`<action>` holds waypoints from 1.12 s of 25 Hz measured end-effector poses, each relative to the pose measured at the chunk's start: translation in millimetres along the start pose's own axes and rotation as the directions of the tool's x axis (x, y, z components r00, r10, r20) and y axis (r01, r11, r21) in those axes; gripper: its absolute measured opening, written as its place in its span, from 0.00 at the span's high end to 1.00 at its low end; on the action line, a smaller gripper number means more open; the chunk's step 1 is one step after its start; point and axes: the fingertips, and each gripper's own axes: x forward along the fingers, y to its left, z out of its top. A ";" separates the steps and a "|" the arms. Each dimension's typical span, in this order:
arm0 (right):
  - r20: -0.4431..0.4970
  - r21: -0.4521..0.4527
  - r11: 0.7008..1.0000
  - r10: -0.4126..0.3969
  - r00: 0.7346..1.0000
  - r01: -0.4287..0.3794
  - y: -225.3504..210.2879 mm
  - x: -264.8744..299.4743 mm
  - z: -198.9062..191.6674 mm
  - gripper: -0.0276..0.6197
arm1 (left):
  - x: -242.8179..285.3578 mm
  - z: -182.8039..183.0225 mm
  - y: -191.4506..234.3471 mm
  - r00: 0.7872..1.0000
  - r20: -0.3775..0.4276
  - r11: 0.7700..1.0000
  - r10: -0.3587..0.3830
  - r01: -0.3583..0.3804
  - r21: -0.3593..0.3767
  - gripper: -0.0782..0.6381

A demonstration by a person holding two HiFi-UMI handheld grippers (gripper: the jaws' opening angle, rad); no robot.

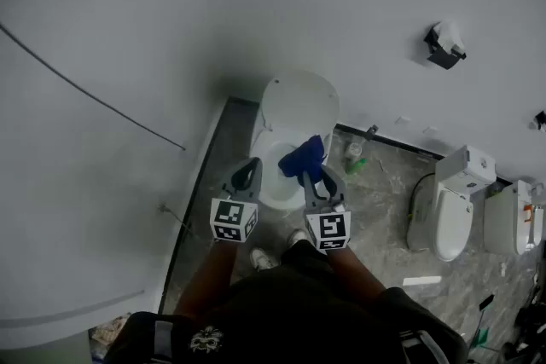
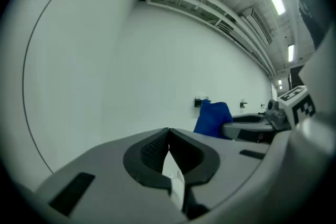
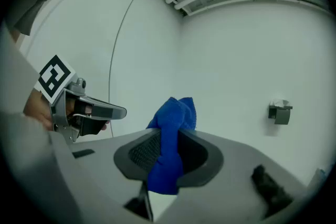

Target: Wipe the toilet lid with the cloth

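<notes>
The white toilet (image 1: 275, 181) stands against the wall with its lid (image 1: 299, 102) raised upright. My right gripper (image 1: 322, 175) hangs over the bowl's right side, shut on a bunched blue cloth (image 1: 304, 158). In the right gripper view the cloth (image 3: 172, 118) sticks up and hangs down between the pressed jaws of the right gripper (image 3: 169, 136). My left gripper (image 1: 248, 170) hovers over the bowl's left side, shut with nothing in it; the left gripper view shows the left gripper (image 2: 168, 131) with its jaws together. Both point roughly level toward the wall.
A second toilet (image 1: 452, 213) and another white fixture (image 1: 512, 217) stand to the right. A paper holder (image 1: 444, 47) hangs on the wall. Small bottles (image 1: 354, 153) sit on the floor right of the toilet. The person's shoes (image 1: 264, 258) are just in front of the bowl.
</notes>
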 end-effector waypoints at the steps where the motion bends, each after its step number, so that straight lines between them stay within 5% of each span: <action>1: -0.005 0.011 1.000 0.002 1.000 -0.002 -1.6 5.1 -1.4 0.82 | 3.5 0.6 1.8 1.000 -0.001 1.000 -0.001 0.001 -0.003 0.88; 19: -0.049 0.033 0.999 0.038 0.998 -0.036 -75.3 141.9 -51.1 0.82 | 149.0 -28.5 44.3 0.992 -0.124 1.000 0.023 -0.021 0.022 0.88; 28: -0.071 -0.036 0.998 0.052 0.996 -0.055 -103.1 215.4 -88.3 0.82 | 227.9 -66.2 70.8 0.983 -0.181 0.998 0.039 -0.029 0.057 0.88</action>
